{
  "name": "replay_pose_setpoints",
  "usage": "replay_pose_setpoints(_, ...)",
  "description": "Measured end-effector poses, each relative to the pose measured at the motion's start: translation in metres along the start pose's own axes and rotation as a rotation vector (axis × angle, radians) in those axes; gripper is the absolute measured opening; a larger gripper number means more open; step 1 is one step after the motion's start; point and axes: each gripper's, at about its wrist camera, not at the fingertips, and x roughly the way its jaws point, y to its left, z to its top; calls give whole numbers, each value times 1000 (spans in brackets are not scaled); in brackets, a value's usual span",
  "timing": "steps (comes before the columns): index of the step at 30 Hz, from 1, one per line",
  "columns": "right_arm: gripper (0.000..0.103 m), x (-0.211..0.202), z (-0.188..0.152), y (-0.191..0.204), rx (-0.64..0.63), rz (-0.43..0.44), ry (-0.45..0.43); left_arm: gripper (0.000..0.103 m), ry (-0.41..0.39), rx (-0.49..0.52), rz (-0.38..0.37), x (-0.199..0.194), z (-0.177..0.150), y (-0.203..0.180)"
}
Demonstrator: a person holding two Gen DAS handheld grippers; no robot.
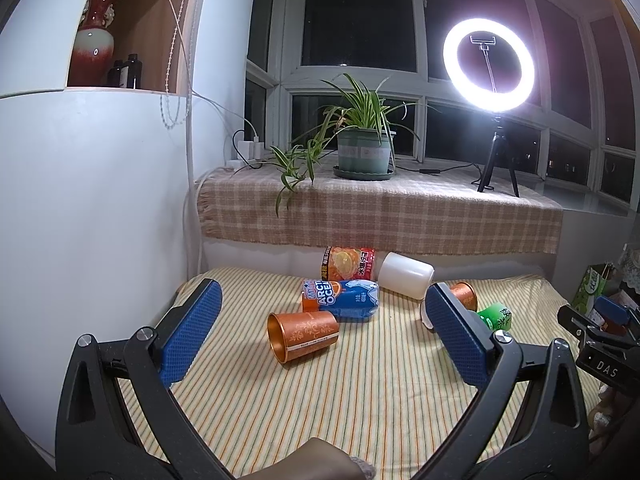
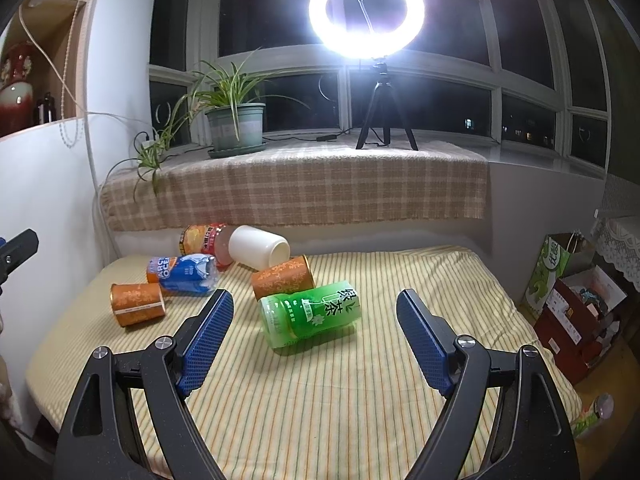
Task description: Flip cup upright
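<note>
Several cups lie on their sides on a yellow striped table (image 1: 360, 400). An orange cup (image 1: 303, 334) lies ahead of my open, empty left gripper (image 1: 320, 304), its mouth facing left; it also shows in the right wrist view (image 2: 138, 304). A second orange cup (image 2: 282, 280), a green cup (image 2: 310, 314), a blue cup (image 2: 182, 274), a red-orange cup (image 2: 204, 240) and a white cup (image 2: 258, 248) lie nearby. My right gripper (image 2: 316, 308) is open and empty, with the green cup lying just ahead between its fingers.
A checked cloth covers the window ledge (image 1: 380, 216) behind the table, with a potted plant (image 1: 362, 152) and a lit ring light on a tripod (image 1: 490, 68). A white cabinet (image 1: 80, 200) stands left. Boxes and a green bag (image 2: 552, 276) sit to the right.
</note>
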Motion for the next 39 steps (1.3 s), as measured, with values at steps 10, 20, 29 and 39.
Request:
replay_pose_setpoints(10,84,1,-1,-1,3,-2,3,103,-3,2,-1,0,0,0)
replay_pose_setpoints(20,84,1,-2,-3,2,-6,7,103,-4,1,-4,-1,4,-1)
replay_pose_setpoints(29,84,1,-3,-5,4,-10,6,103,-5,1,-5,-3,2,-3)
replay_pose_setpoints(39,84,1,-4,-6,5,-10,9,103,-3,6,-9,-3,2,-8)
